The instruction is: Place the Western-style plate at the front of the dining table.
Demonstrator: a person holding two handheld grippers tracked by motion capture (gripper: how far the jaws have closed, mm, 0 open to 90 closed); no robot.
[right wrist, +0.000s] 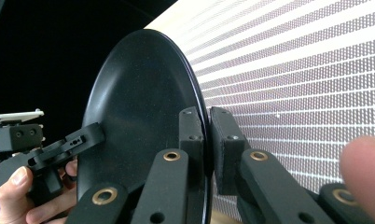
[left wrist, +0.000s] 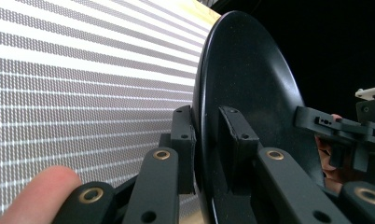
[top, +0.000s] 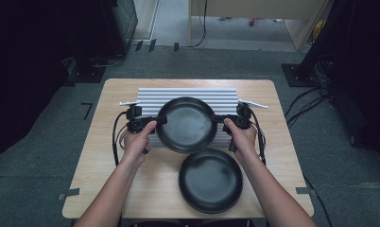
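A black round plate (top: 186,124) hangs over the near part of a ribbed silver rack (top: 150,97), gripped at both sides. My left gripper (top: 157,121) is shut on its left rim; in the left gripper view the two black jaws clamp the plate (left wrist: 251,93) edge at my left gripper (left wrist: 209,140). My right gripper (top: 220,119) is shut on the right rim; in the right gripper view the plate (right wrist: 134,112) edge sits between the pads of my right gripper (right wrist: 207,140). A second black plate (top: 211,179) lies flat on the wooden table (top: 98,156), near its front edge.
The ribbed rack (left wrist: 83,93) spans the back middle of the table, with a small white handle (top: 125,103) at each end. Cables trail from both grippers beside the person's hands. Dark equipment and grey floor surround the table.
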